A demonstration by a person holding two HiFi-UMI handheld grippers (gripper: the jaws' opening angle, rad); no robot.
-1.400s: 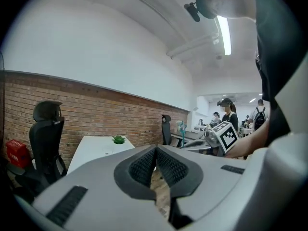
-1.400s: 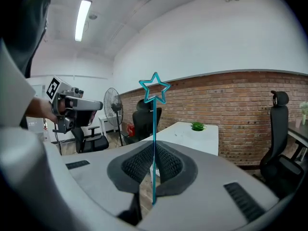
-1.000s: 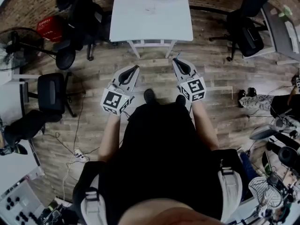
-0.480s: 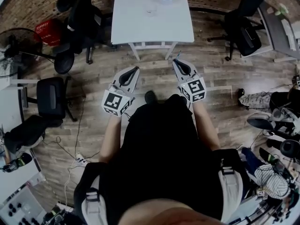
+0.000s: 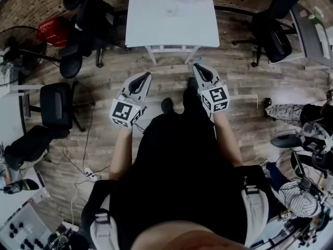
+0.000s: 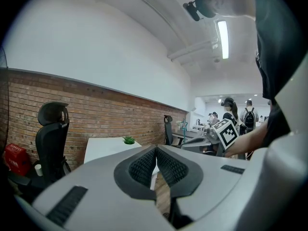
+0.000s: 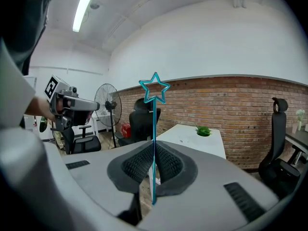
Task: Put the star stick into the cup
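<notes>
**Star stick clamped, cup well ahead**
Right gripper (image 7: 154, 154) is closed on the blue star stick (image 7: 154, 124), which stands upright with the star on top. Left gripper (image 6: 155, 150) has its jaws together with nothing between them. Cup (image 5: 171, 8) sits on the white table (image 5: 156, 30), well apart from both.

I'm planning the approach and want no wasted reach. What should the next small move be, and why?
Probably a step forward toward the white table, with the right gripper shut on the star stick. The stick is already clamped upright between its jaws, but the table, bearing what looks like a small clear cup, lies well beyond the gripper's tips.
</notes>
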